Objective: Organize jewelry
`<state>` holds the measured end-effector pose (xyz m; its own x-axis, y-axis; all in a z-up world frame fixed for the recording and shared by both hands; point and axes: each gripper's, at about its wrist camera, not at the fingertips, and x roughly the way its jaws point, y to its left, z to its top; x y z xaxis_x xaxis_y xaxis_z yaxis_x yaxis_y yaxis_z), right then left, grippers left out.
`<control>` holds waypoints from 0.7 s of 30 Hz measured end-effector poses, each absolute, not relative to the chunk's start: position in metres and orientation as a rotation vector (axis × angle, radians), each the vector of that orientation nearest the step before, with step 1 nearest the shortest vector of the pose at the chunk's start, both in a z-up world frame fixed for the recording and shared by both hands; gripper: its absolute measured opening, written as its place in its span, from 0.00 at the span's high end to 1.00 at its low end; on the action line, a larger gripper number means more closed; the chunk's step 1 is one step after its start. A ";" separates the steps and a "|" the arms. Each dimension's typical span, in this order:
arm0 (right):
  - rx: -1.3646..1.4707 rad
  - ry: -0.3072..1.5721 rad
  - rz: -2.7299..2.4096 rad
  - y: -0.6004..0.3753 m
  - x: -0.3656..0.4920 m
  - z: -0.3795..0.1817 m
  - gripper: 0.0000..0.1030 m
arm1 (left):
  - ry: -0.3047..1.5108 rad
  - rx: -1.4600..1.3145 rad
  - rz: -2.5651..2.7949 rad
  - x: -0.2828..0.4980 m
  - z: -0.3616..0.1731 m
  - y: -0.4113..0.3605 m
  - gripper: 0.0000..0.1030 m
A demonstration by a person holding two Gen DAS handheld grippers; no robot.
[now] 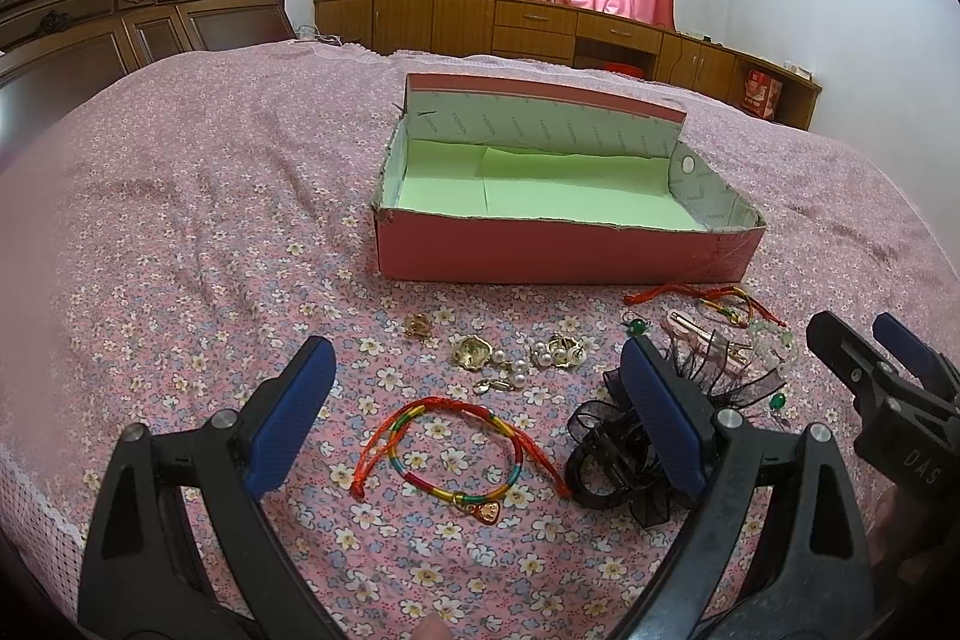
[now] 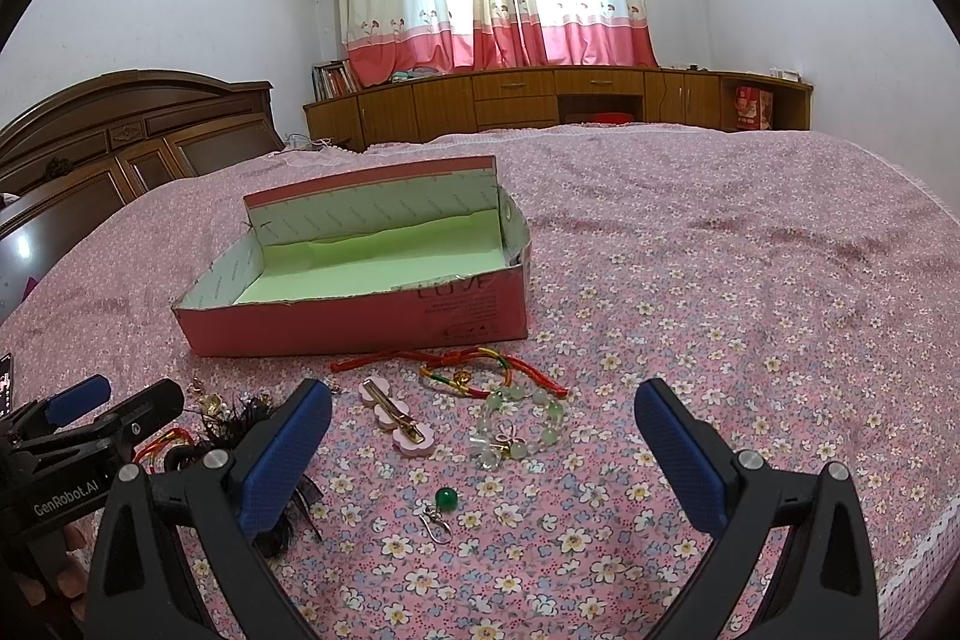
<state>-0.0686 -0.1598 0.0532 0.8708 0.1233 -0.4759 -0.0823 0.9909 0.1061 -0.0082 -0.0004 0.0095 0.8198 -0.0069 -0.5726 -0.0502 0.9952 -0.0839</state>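
Jewelry pieces (image 1: 480,361) lie on the bed (image 1: 180,232) before the pink box (image 1: 558,250); both hand-held grippers, left (image 1: 480,418) and right (image 2: 483,451), are spread wide and hold nothing.

Both tongs, left tongs (image 1: 474,418) and right tongs (image 2: 483,457), are black plastic frames with silver rivets and textured blue pads (image 1: 294,415), one body printed "GenRobot.AI" in white.
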 end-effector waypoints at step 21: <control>0.088 0.514 0.106 -0.170 -0.067 0.060 0.00 | 0.614 -0.083 0.069 -0.006 0.023 0.012 0.13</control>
<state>-0.0668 -0.1695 0.0598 0.8657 0.1233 -0.4851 -0.0789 0.9907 0.1108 -0.0062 0.0118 0.0232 0.8152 0.0398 -0.5778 -0.0890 0.9944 -0.0570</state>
